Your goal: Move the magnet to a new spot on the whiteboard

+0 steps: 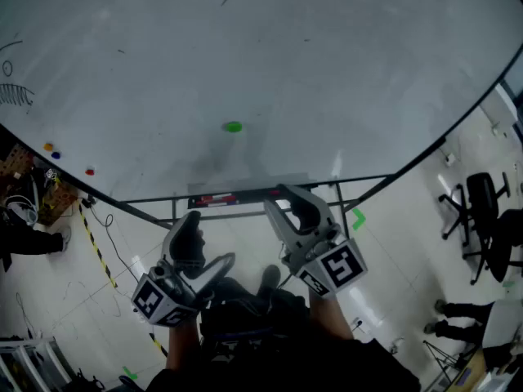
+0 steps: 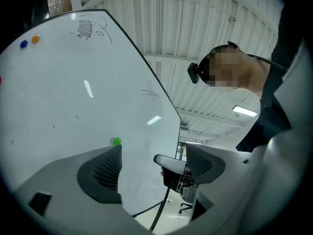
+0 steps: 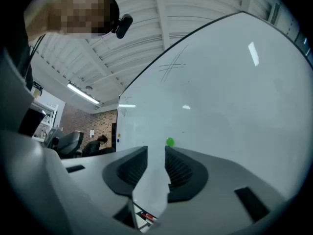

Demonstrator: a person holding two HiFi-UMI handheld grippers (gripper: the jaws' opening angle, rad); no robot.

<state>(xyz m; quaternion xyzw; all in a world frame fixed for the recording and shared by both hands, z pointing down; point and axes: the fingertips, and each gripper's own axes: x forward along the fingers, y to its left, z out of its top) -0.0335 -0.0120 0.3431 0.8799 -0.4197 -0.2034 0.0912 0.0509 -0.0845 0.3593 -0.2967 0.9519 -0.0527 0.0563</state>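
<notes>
A small, round green magnet [image 1: 234, 126] sticks to the glossy whiteboard [image 1: 327, 64] at frame centre. Lower down, the left gripper [image 1: 204, 242] gapes wide and empty, with ribbed dark pads [image 2: 105, 173]. The right gripper [image 1: 278, 197] is released too, its gap narrower.

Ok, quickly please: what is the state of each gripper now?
Left gripper: open, jaws wide apart, holding nothing.
Right gripper: open, narrow gap, holding nothing.
</notes>
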